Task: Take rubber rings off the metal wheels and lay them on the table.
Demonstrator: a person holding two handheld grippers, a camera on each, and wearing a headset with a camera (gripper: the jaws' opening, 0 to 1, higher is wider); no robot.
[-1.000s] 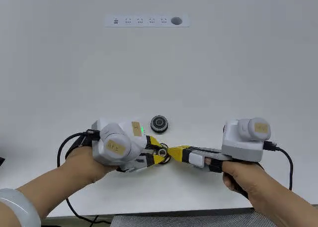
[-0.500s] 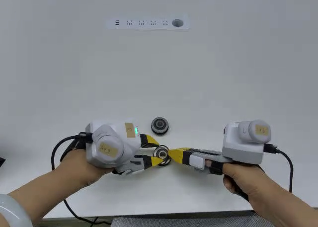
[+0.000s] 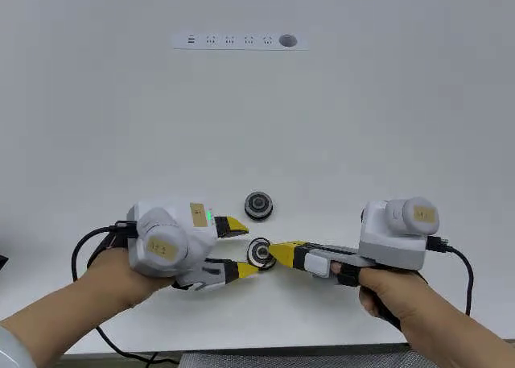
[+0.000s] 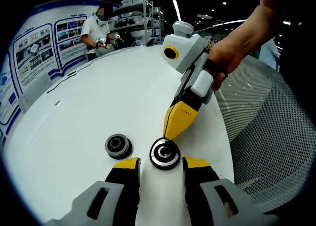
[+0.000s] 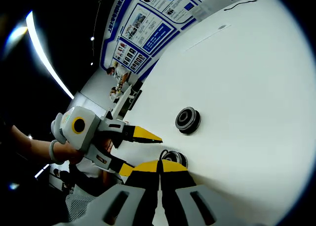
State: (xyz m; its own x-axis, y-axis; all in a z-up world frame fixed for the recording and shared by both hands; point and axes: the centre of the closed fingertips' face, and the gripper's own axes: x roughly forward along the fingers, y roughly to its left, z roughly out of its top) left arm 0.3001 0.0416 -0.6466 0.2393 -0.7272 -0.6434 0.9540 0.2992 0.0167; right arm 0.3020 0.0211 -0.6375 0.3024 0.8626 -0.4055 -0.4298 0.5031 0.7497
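Observation:
A metal wheel (image 3: 260,254) with a black rubber ring lies on the white table (image 3: 338,142) between my grippers. In the left gripper view the same wheel (image 4: 164,153) sits just ahead of the left gripper (image 4: 160,162), whose jaws stand wide open on either side without touching it. My right gripper (image 3: 272,247) comes in from the right, shut, with its yellow tip on the wheel's rim. In the right gripper view a thin black loop of the rubber ring (image 5: 163,154) is pinched at the right gripper (image 5: 159,162). A second wheel (image 3: 258,204) lies apart, farther back.
A white power strip (image 3: 237,40) lies at the far side of the table. The table's front edge (image 3: 265,344) runs just below the hands, with grey mesh flooring beyond it. Black cables trail from both grippers. A person (image 4: 98,28) stands far off past the table.
The left gripper's jaws, which were shut on the wheel, have opened wide and the left hand has drawn back to the left. The right gripper has stayed at the wheel.

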